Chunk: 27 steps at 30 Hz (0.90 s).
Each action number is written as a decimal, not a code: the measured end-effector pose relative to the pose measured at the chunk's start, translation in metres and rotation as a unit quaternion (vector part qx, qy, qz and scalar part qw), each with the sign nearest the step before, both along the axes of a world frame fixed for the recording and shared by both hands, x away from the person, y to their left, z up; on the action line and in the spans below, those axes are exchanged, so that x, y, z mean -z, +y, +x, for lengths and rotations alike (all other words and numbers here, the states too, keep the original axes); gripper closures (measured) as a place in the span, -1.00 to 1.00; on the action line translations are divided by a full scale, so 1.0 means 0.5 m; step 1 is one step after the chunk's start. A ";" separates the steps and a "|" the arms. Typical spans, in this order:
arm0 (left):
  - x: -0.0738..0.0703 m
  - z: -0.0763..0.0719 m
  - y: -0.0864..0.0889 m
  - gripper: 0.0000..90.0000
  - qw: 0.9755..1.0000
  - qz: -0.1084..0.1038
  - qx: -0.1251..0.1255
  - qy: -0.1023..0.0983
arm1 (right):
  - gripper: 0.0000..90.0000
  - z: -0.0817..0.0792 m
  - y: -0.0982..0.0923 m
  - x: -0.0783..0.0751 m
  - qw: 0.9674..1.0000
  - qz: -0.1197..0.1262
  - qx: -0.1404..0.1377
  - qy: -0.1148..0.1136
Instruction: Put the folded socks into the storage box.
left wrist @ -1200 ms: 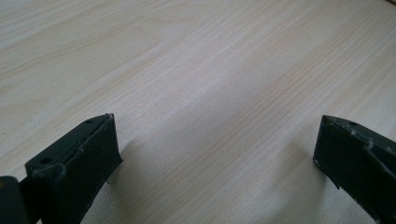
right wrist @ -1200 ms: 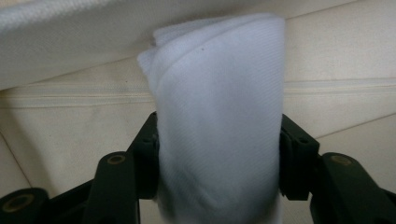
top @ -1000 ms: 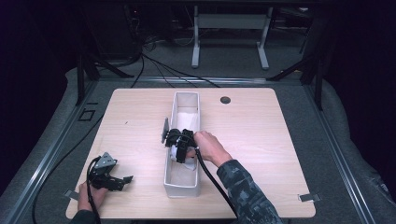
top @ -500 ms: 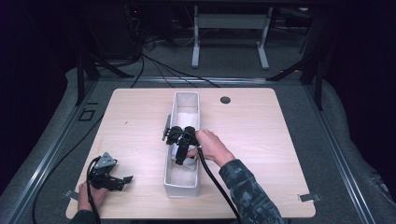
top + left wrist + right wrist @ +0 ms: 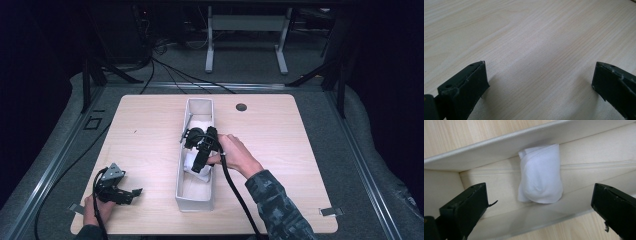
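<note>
Since the earlier high view, right gripper [image 5: 192, 159] has risen slightly above the long white tray [image 5: 186, 199] at frame centre; its jaws have just been opening and now stand wide, nothing between them. In the right gripper view, the rolled white cloth [image 5: 540, 174] lies loose on the tray floor, upper centre of frame, its top touching the far wall, well clear of both jaws. In the high view that gripper and the hand [image 5: 237, 156] behind it cover most of the cloth; only a white patch shows under the jaws. A second pale bundle [image 5: 201, 123] higher in the tray is hard to make out. Left gripper [image 5: 131, 194] sits lower left on the table [image 5: 280, 150], jaws wide over bare wood, holding nothing; its hand is cut off by the bottom edge.
</note>
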<state>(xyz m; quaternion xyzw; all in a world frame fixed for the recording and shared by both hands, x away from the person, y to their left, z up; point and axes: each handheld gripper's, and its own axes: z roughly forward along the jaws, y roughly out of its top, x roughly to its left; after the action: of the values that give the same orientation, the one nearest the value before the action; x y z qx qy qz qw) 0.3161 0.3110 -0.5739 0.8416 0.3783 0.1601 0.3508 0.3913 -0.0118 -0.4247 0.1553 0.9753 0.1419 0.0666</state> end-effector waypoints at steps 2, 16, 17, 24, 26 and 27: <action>0.000 0.000 0.000 -1.00 1.000 0.000 0.000 0.000 | -0.99 -0.004 -0.011 -0.013 1.000 0.004 0.000 -0.002; 0.000 0.000 0.000 -1.00 1.000 0.000 0.000 0.000 | -1.00 -0.034 -0.127 -0.074 0.998 0.028 0.039 -0.045; 0.000 0.000 0.000 -1.00 1.000 0.000 0.000 0.000 | -1.00 -0.035 -0.139 -0.076 0.998 0.029 0.042 -0.042; 0.000 0.000 0.000 -1.00 1.000 0.001 0.000 0.000 | -1.00 -0.049 -0.220 -0.065 0.995 0.027 0.080 -0.050; 0.000 0.001 0.000 -1.00 1.000 0.001 0.000 0.000 | -1.00 -0.052 -0.248 -0.054 0.994 0.027 0.092 -0.045; 0.000 0.001 0.000 -1.00 1.000 0.001 0.000 0.000 | -1.00 -0.053 -0.256 -0.050 0.994 0.025 0.097 -0.045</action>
<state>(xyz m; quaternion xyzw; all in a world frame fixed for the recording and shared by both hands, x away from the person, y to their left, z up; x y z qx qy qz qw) 0.3164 0.3111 -0.5738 0.8418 0.3784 0.1602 0.3501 0.3648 -0.1399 -0.3997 0.2440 0.9480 0.1657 0.1198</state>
